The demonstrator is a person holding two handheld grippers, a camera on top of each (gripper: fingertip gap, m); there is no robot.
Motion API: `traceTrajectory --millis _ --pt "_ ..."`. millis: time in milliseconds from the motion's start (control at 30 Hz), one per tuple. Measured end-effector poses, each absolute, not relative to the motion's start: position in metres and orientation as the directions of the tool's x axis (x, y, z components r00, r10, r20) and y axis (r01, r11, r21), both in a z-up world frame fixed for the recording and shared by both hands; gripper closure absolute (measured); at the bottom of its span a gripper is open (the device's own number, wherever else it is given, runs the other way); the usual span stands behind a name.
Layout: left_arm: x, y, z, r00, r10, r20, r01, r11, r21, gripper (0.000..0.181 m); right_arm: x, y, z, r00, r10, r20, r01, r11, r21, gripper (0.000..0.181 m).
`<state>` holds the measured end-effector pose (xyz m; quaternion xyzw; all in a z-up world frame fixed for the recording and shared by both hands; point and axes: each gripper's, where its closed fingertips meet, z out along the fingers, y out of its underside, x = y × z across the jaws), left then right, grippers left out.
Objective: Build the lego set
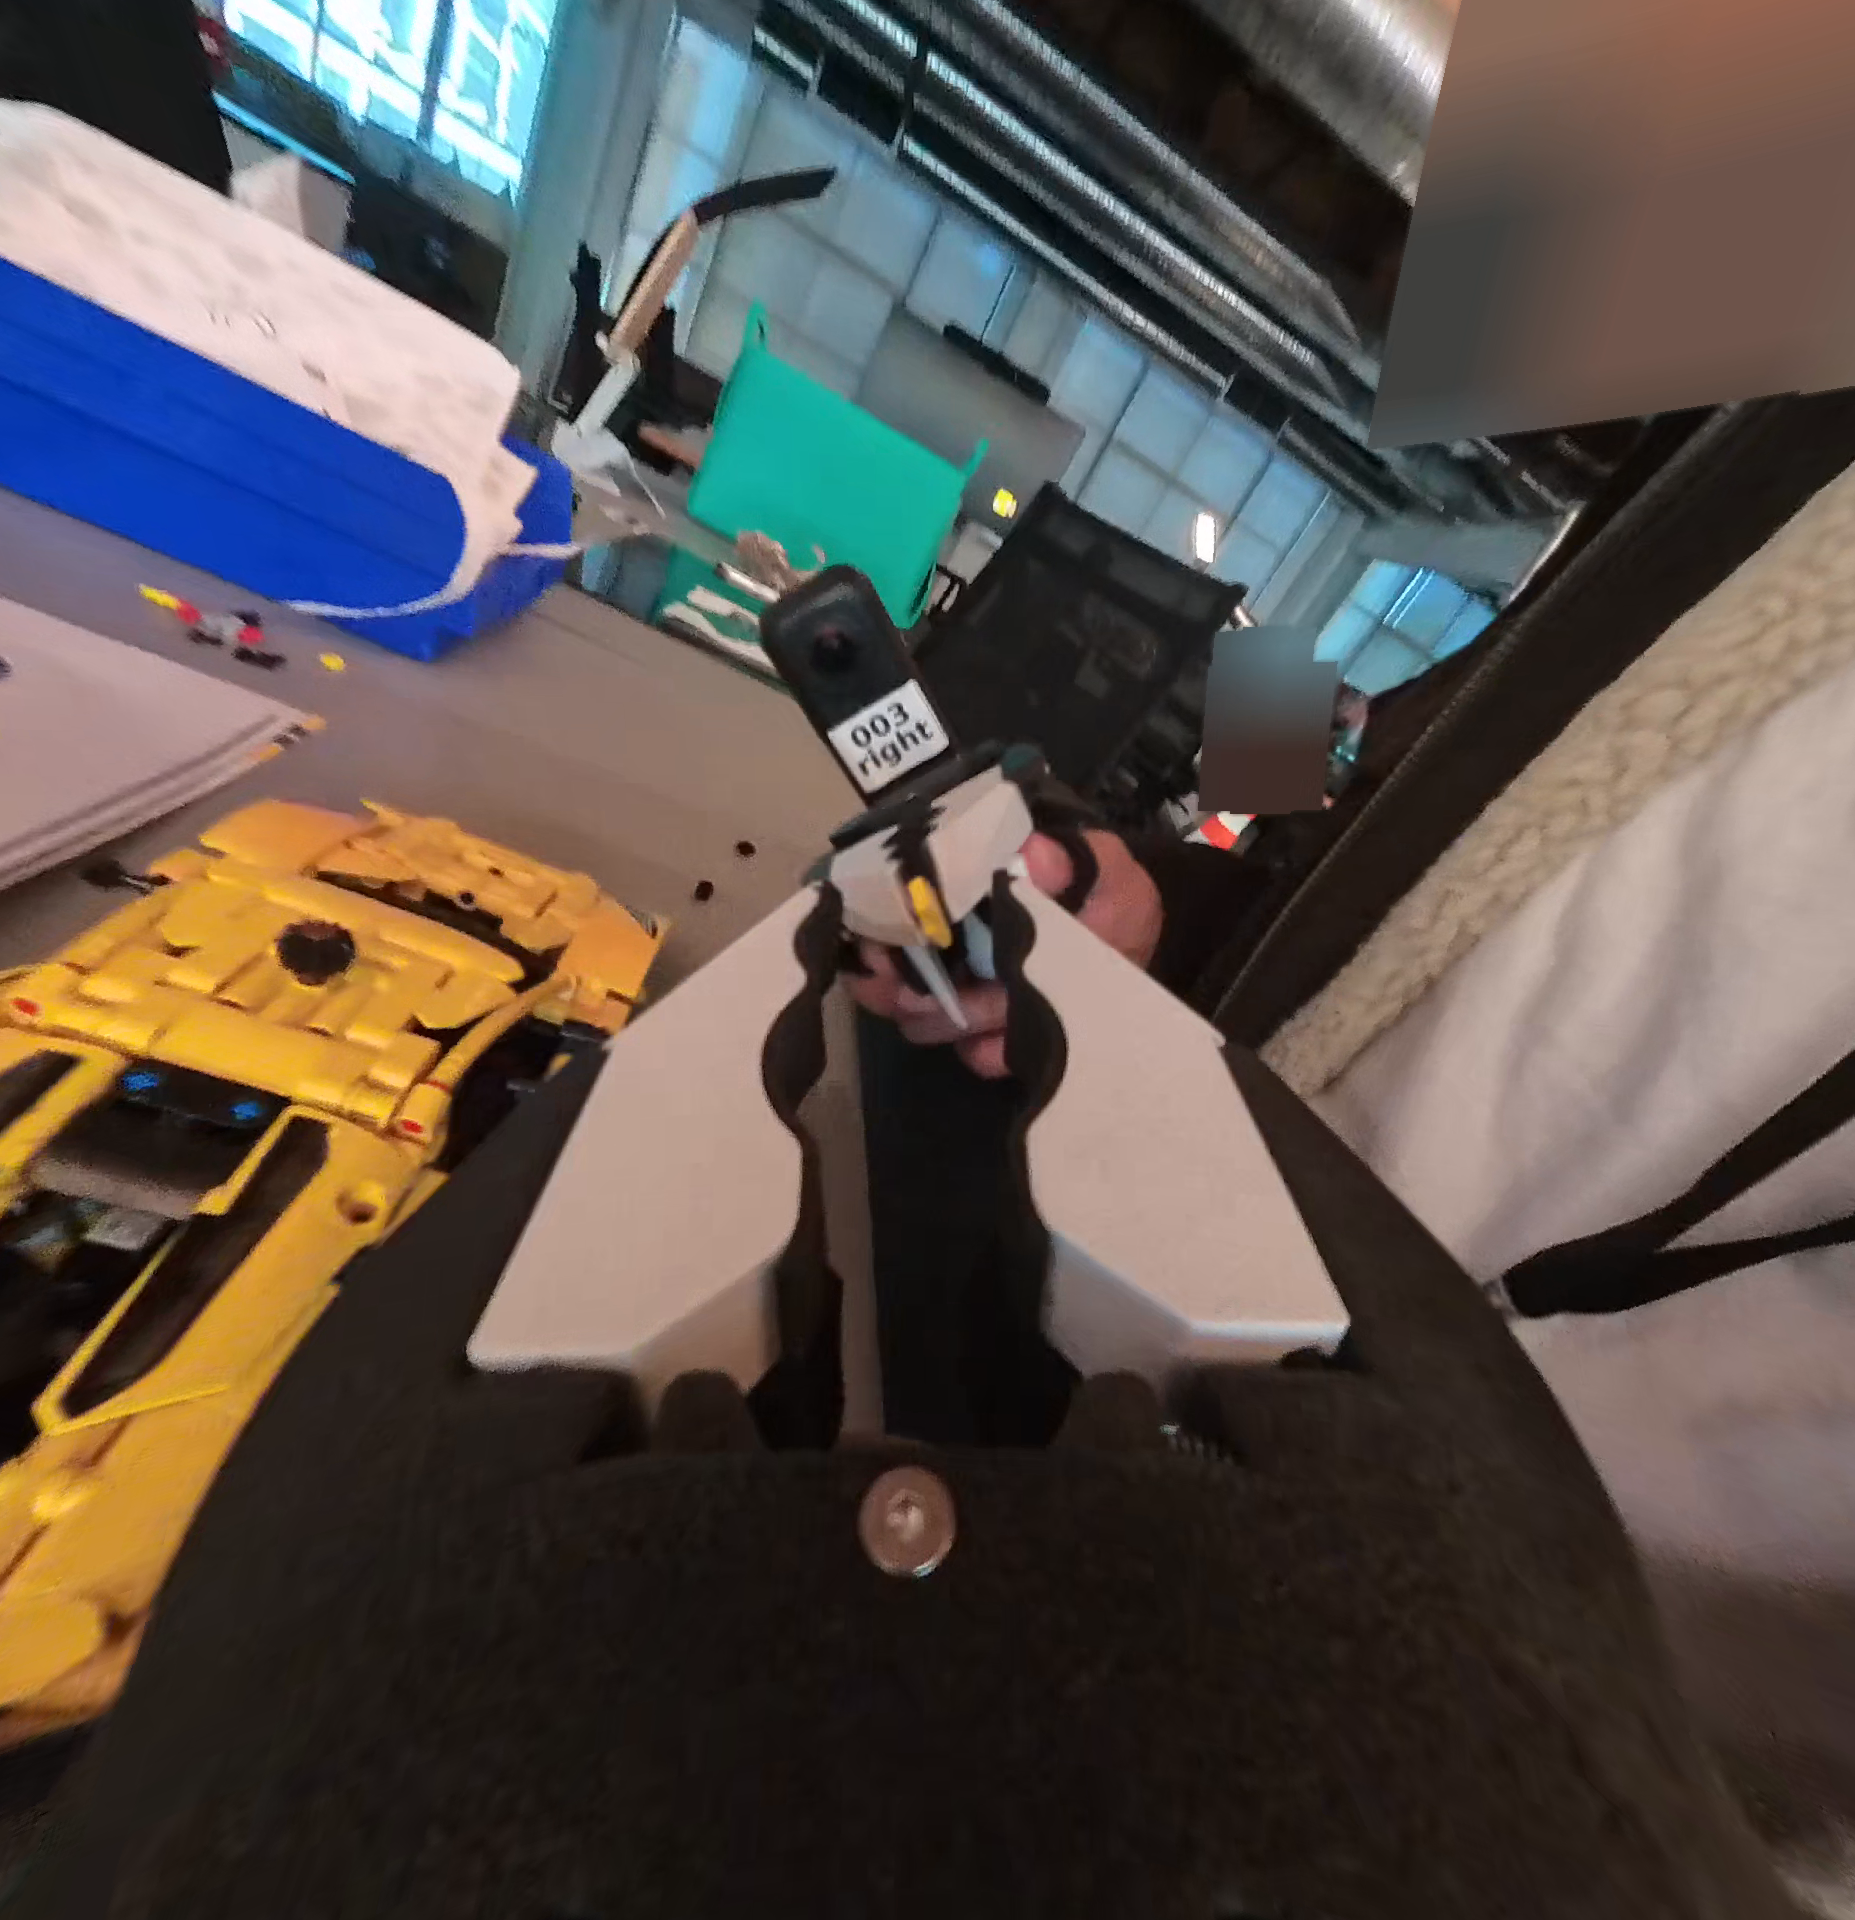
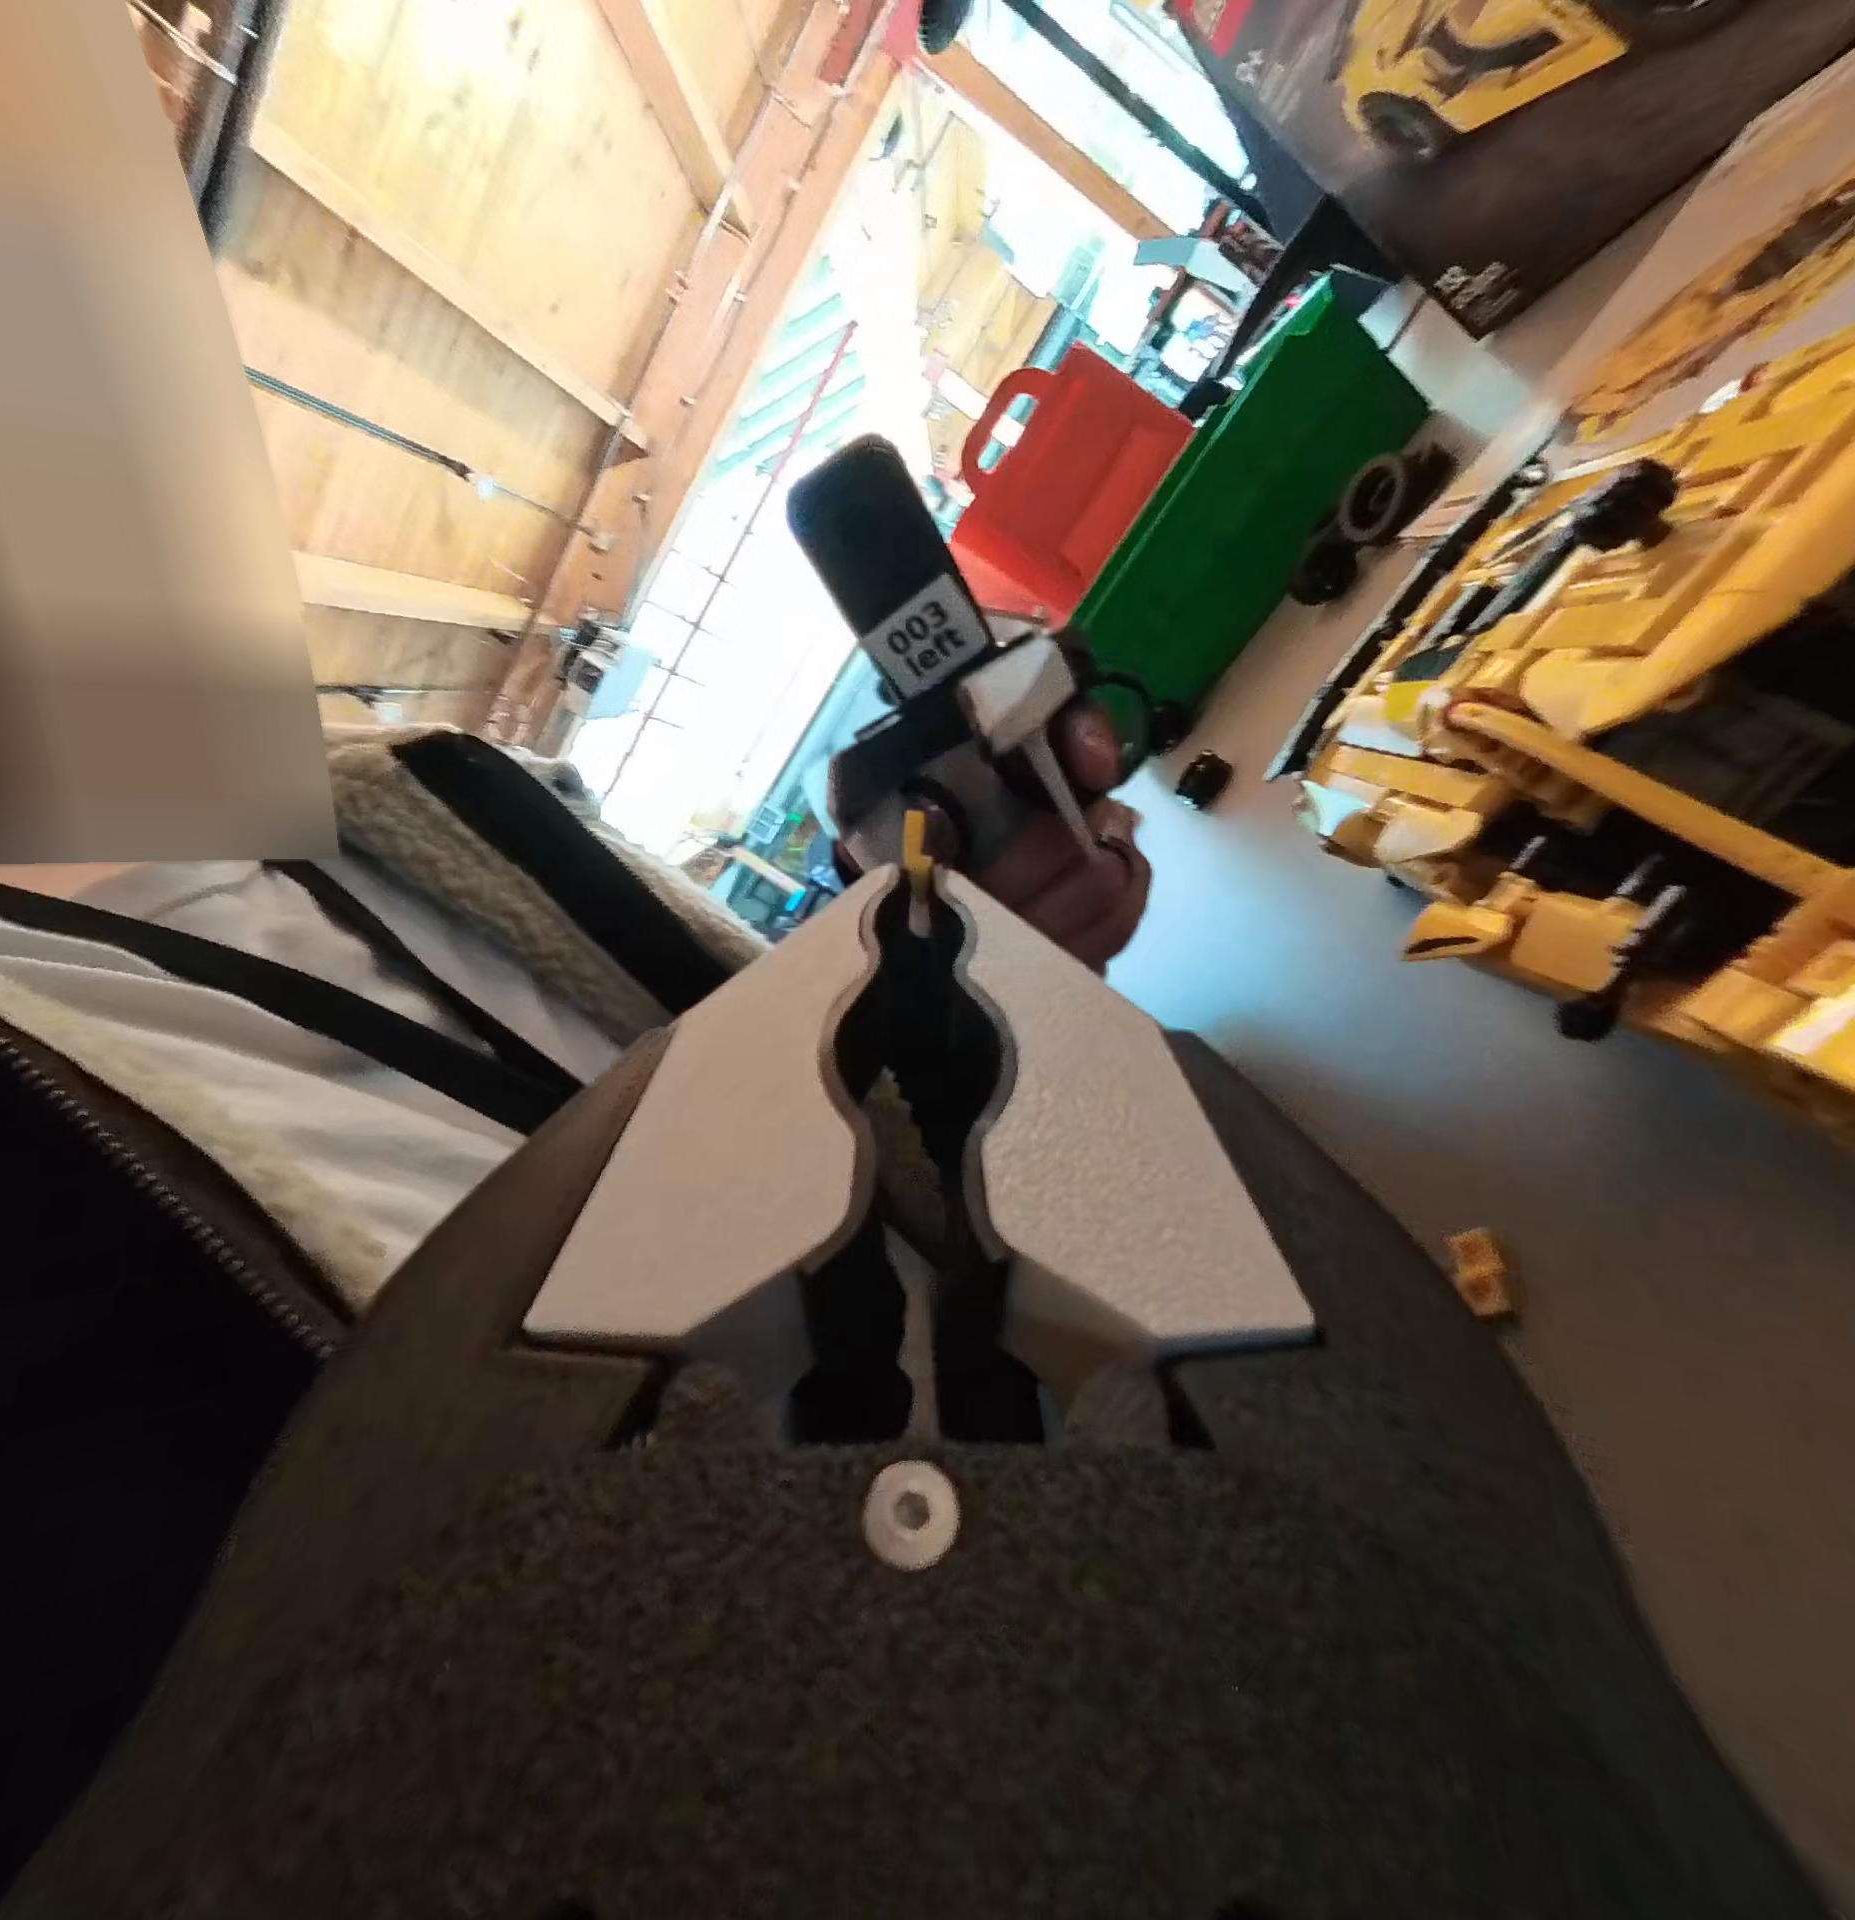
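Yellow fills one side of both views: the big lego car (image 1: 279, 1039) sits on the grey table (image 1: 611, 748). In the left wrist view its long axis runs from the near lower corner away toward the blue bin (image 1: 227, 447). Nose or tail, I cannot tell which end is nearer.

Beside the car, off the table, the two grippers face each other tip to tip. The right gripper (image 2: 921, 896) is clenched on a small yellow piece (image 2: 915, 844). That slim piece stands lengthwise out of the tips, pointing straight at the left gripper (image 1: 912, 914). The left gripper's jaws stand apart with nothing between the pads, and a hand (image 2: 1058, 883) shows behind it.

Only the left wrist view gives us the blue bin with white cloth heaped on it, beyond the car. It also shows a scatter of loose bricks (image 1: 227, 623) between the car and that bin, and a white booklet (image 1: 92, 727) just beyond the car.

Only the right wrist view shows the set's box (image 2: 1422, 104) beyond the car. A red container (image 2: 1068, 488) is well past the car too. Loose black wheels (image 2: 1370, 509) lie near the car's far end, and a stray yellow brick (image 2: 1479, 1262) lies on the table on its near side. A green bin (image 2: 1245, 520) shows in both views.
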<state>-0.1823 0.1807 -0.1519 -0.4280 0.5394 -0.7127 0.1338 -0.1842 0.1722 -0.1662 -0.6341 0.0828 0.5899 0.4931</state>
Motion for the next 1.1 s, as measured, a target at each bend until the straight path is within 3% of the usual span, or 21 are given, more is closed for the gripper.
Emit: traceTrajectory --millis 133,333,1100 --pt "-0.181 0.168 -0.157 -0.618 -0.605 0.503 -0.323 -0.388 -0.863 0.155 -0.190 0.170 -0.171 0.314 0.483 -0.817 -0.654 -0.515 -0.555 0.179" --pt "-0.180 0.164 -0.166 -0.620 -0.580 0.529 -0.362 -0.386 -0.848 0.177 -0.189 0.169 -0.175 0.334 0.484 -0.809 -0.637 -0.516 -0.572 0.178" --pt "-0.160 0.167 -0.193 -0.436 -0.640 0.633 -0.492 -0.419 -0.763 0.178 -0.163 0.170 -0.207 0.697 0.373 -0.613 -0.440 -0.453 -0.775 0.181"
